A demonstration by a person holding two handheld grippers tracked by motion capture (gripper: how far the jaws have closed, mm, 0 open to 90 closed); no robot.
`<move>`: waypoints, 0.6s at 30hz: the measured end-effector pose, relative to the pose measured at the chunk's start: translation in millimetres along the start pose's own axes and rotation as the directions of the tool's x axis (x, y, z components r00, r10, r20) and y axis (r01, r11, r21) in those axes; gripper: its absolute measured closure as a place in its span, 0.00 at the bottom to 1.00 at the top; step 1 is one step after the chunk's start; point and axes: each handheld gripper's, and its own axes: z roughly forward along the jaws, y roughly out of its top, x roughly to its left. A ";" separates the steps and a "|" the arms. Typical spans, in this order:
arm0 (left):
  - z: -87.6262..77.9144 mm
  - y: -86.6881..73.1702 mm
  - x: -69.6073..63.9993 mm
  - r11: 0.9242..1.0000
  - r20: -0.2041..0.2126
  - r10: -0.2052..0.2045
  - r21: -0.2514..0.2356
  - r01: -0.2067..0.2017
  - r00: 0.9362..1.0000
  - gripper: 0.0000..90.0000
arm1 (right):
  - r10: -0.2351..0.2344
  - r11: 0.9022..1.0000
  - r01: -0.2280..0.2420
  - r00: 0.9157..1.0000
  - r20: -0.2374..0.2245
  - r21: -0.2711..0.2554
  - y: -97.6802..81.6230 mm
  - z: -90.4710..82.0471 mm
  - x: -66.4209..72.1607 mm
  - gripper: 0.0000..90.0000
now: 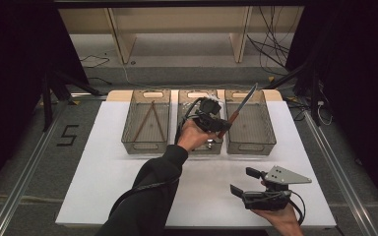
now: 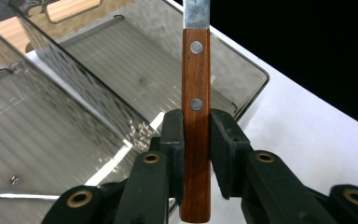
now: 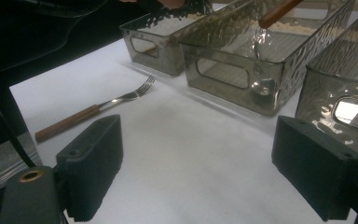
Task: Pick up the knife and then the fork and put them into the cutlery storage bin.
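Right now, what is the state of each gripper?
Left gripper: closed on the wooden-handled knife.
Right gripper: open, holding nothing.

The left arm, in a dark sleeve, reaches forward and across from the bottom of the high view. Its hand [image 1: 191,135] grips the left gripper [image 1: 220,125] from behind, jaws pointing away and to the person's right. In the left gripper view the two black pads [image 2: 173,140] stand narrow, pressed against something slim between them. The right hand [image 1: 278,219] holds the right gripper [image 1: 241,182] low and near the body, jaws wide apart, aimed leftward, grey plate on top.
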 end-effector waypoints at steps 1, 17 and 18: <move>2.6 0.8 -0.2 1.000 0.001 -0.004 -0.001 0.004 1.000 0.84 | 0.001 1.000 -0.001 1.000 -0.001 0.000 -0.1 0.1 0.1 0.19; 30.8 15.8 -4.0 1.000 0.000 -0.015 0.010 0.015 1.000 0.84 | -0.003 1.000 0.003 1.000 -0.009 0.002 -0.3 0.3 1.5 0.19; 32.4 15.8 -3.9 1.000 -0.001 -0.020 0.010 0.020 1.000 0.84 | -0.002 1.000 0.002 1.000 -0.009 0.002 -0.3 0.2 1.5 0.19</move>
